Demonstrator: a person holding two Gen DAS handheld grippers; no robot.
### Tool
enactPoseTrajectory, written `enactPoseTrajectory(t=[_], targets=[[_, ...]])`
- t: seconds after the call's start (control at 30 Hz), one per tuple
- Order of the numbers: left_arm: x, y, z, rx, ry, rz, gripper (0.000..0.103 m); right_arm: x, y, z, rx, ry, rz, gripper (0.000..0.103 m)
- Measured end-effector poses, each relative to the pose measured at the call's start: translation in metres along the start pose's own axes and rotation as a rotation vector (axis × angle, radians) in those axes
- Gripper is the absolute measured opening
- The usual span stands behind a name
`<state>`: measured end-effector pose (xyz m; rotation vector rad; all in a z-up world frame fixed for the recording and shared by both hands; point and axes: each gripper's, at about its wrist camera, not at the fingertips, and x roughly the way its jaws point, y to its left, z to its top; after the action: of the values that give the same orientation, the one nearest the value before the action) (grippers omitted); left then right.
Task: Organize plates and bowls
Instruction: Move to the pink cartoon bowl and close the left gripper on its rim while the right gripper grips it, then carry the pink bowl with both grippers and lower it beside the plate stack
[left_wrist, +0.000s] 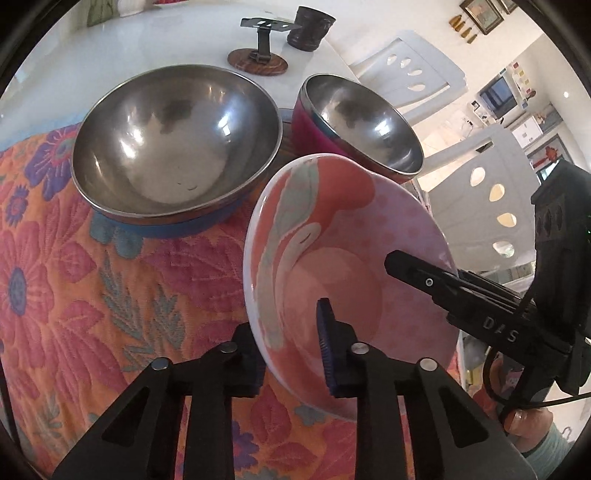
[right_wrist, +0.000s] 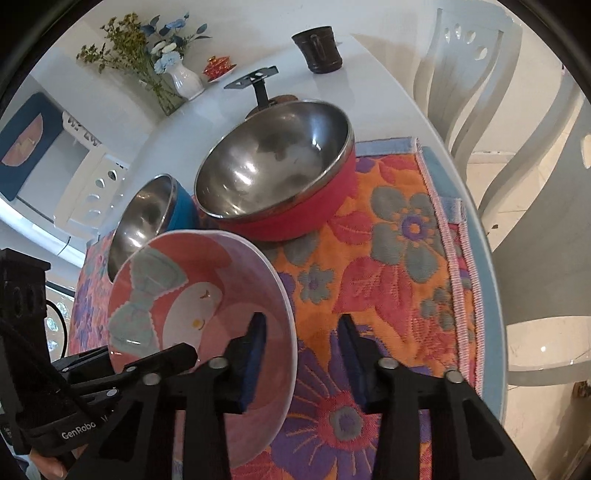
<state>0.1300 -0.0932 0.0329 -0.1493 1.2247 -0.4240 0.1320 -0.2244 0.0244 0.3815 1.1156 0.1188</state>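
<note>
**Pink bowl held at the rim by the left gripper; right gripper standing wide beside it**

We are finding the pink bowl (left_wrist: 343, 280) raised and tilted above the mat (left_wrist: 92, 295), its mouth turned toward the two steel bowls. The left gripper (left_wrist: 291, 354) is clamping the bowl's near rim, one pad inside the wall and one outside. The right gripper (right_wrist: 303, 354) is standing spread apart: its left finger is sitting inside the bowl's rim, its right finger is hanging over bare mat, and nothing is pinched between them.

The blue bowl (left_wrist: 173, 147) is sitting far left on the mat; the red bowl (left_wrist: 362, 125) is sitting far right, just beside it. Both are upright and showing nothing inside.

We are judging that the coming move turns on this: the steel bowls lie straight ahead of the left fingers, beyond the pink bowl's far rim, and the left hand alone is carrying the load. Which steel bowl is to receive it we cannot tell.
</note>
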Motion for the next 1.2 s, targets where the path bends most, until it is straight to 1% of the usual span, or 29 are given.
enactPoseTrajectory(t=[0.03,0.1,0.17,0.23,0.33,0.47,0.53,0.67,0.73,0.8,0.87,0.97,1.1,1.2], targets=[[-0.001,0.0,-0.001,0.002,0.0,-0.006,0.019,0.001,0.0,-0.001,0.002,0.002,0.002,0.023],[-0.006,-0.001,-0.005,0.001,0.002,-0.028,0.018,0.002,0.0,-0.004,0.016,0.003,0.02,0.02],[-0.01,-0.003,-0.009,0.011,0.0,-0.022,0.018,-0.002,0.003,-0.007,0.021,0.0,0.031,0.021],[-0.017,-0.007,-0.018,0.026,-0.004,-0.012,0.018,-0.01,0.01,-0.012,0.025,-0.014,0.008,0.021],[-0.034,-0.009,-0.032,0.018,-0.022,-0.029,0.018,-0.025,0.02,-0.021,0.037,-0.034,-0.005,0.021],[-0.07,-0.011,-0.052,0.017,-0.07,-0.052,0.018,-0.052,0.04,-0.039,0.032,-0.062,-0.022,0.022],[-0.095,-0.01,-0.065,0.018,-0.099,-0.071,0.018,-0.071,0.054,-0.052,0.034,-0.084,-0.026,0.023],[-0.148,-0.009,-0.097,0.034,-0.163,-0.105,0.018,-0.116,0.089,-0.085,0.028,-0.146,-0.043,0.023],[-0.168,-0.009,-0.113,0.048,-0.185,-0.105,0.018,-0.134,0.106,-0.1,0.031,-0.173,-0.047,0.025],[-0.188,-0.008,-0.135,0.061,-0.205,-0.096,0.018,-0.151,0.122,-0.122,0.036,-0.201,-0.047,0.025],[-0.196,-0.007,-0.15,0.067,-0.205,-0.09,0.018,-0.161,0.132,-0.14,0.034,-0.209,-0.051,0.026],[-0.202,-0.003,-0.177,0.066,-0.189,-0.095,0.018,-0.168,0.146,-0.171,0.051,-0.196,-0.058,0.026],[-0.2,0.007,-0.212,0.058,-0.156,-0.089,0.018,-0.164,0.152,-0.21,0.079,-0.151,-0.063,0.026],[-0.198,0.014,-0.232,0.05,-0.135,-0.091,0.018,-0.157,0.153,-0.235,0.108,-0.112,-0.059,0.026]])
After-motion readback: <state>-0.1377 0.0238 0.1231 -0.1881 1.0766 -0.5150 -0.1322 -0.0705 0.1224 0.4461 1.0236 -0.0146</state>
